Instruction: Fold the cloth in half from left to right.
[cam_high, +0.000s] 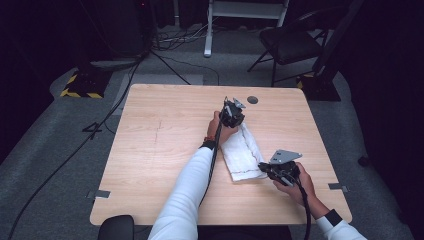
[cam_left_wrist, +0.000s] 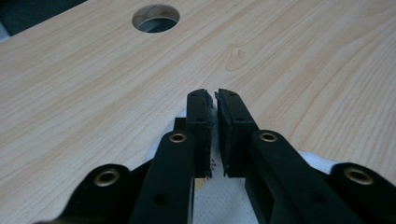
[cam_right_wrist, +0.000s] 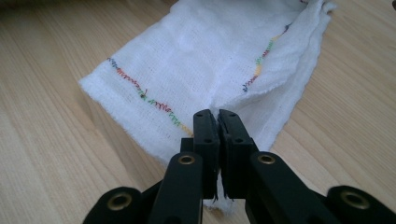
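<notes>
White cloth (cam_high: 241, 152) lies folded on the desk (cam_high: 160, 150) in the high view; we see the left tongs (cam_high: 235, 111) at its twelve o'clock end and the right tongs (cam_high: 264, 167) at its five o'clock corner, with a cable hole (cam_high: 252, 100) just beyond. In the left gripper view our left tongs (cam_left_wrist: 214, 100) stand a slit apart, cloth (cam_left_wrist: 215, 200) between them. In the right gripper view our right tongs (cam_right_wrist: 218, 116) pinch the cloth's (cam_right_wrist: 196, 60) near edge, by its coloured stitching (cam_right_wrist: 144, 98).
</notes>
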